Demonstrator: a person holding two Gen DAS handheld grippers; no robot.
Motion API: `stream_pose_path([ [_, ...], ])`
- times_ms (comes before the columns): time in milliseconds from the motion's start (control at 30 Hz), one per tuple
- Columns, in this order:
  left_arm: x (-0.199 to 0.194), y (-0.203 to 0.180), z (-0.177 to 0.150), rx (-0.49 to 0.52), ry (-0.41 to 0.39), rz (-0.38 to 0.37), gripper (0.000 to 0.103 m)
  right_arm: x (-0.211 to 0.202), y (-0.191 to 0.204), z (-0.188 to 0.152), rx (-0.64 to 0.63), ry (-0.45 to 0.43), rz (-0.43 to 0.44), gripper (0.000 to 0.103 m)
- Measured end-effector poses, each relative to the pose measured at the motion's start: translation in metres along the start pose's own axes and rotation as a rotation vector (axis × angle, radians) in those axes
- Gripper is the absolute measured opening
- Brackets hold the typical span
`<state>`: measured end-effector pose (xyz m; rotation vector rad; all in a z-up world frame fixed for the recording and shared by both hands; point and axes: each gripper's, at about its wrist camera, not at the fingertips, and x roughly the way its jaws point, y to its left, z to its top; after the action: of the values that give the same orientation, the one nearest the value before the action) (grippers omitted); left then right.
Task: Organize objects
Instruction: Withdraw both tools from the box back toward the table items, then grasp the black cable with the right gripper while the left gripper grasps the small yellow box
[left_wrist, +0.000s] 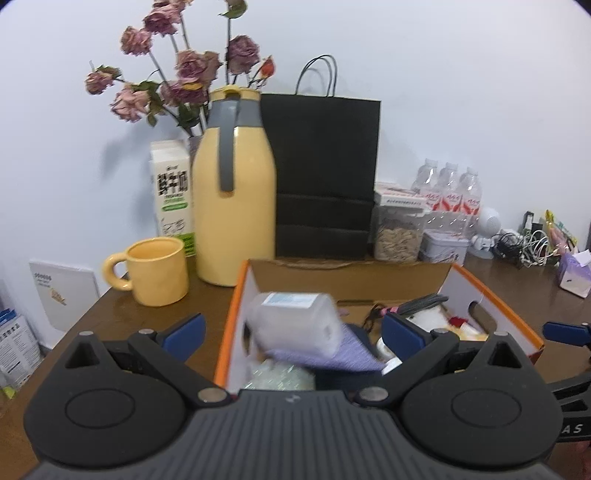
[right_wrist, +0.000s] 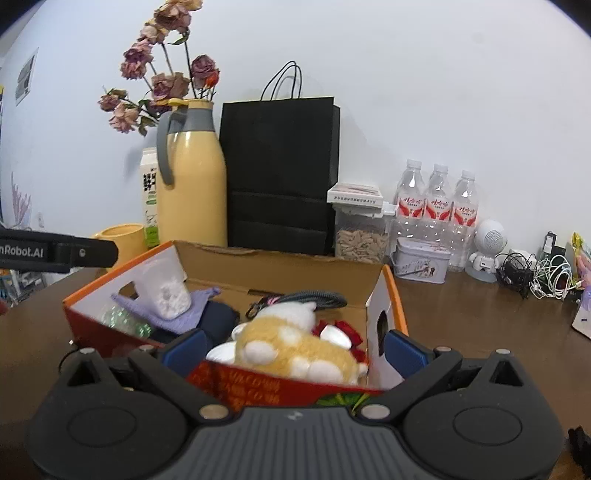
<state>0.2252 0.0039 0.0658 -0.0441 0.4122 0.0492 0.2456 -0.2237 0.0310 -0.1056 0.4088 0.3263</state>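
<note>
Both claws, left claw (left_wrist: 291, 334) and right claw (right_wrist: 295, 350), hover wide open and empty over the orange box (right_wrist: 391, 295) on the tabletop. Inside lie a plastic jar (left_wrist: 295, 321) and plush toy (right_wrist: 295, 343) (sorting seems midway); next, probably grip one.

A: Even, soft indoor light; the white wall (left_wrist: 461, 92) looks bright, with a faint shadow left of the dried flowers (left_wrist: 177, 77).

B: Fisheye bending curves the far edges and darkens the corners. The near plastic jar (left_wrist: 295, 321) is smeared with blur.
</note>
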Motion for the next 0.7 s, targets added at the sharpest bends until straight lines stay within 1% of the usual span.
stream_pose_path([
  [333,-0.012,0.021,-0.023,-0.002,0.052,0.021,0.103,-0.004,0.016,-0.024,-0.039,0.091,0.035,0.103],
  [433,-0.013,0.025,-0.030,-0.005,0.068,0.029,0.103,0.000,0.023,-0.030,-0.056,0.127,0.051,0.103],
  [600,-0.014,0.029,-0.041,-0.012,0.093,0.023,0.103,0.013,0.038,-0.037,-0.081,0.190,0.083,0.103],
  [700,-0.014,0.031,-0.047,-0.014,0.106,0.012,0.103,0.022,0.048,-0.040,-0.094,0.220,0.087,0.103],
])
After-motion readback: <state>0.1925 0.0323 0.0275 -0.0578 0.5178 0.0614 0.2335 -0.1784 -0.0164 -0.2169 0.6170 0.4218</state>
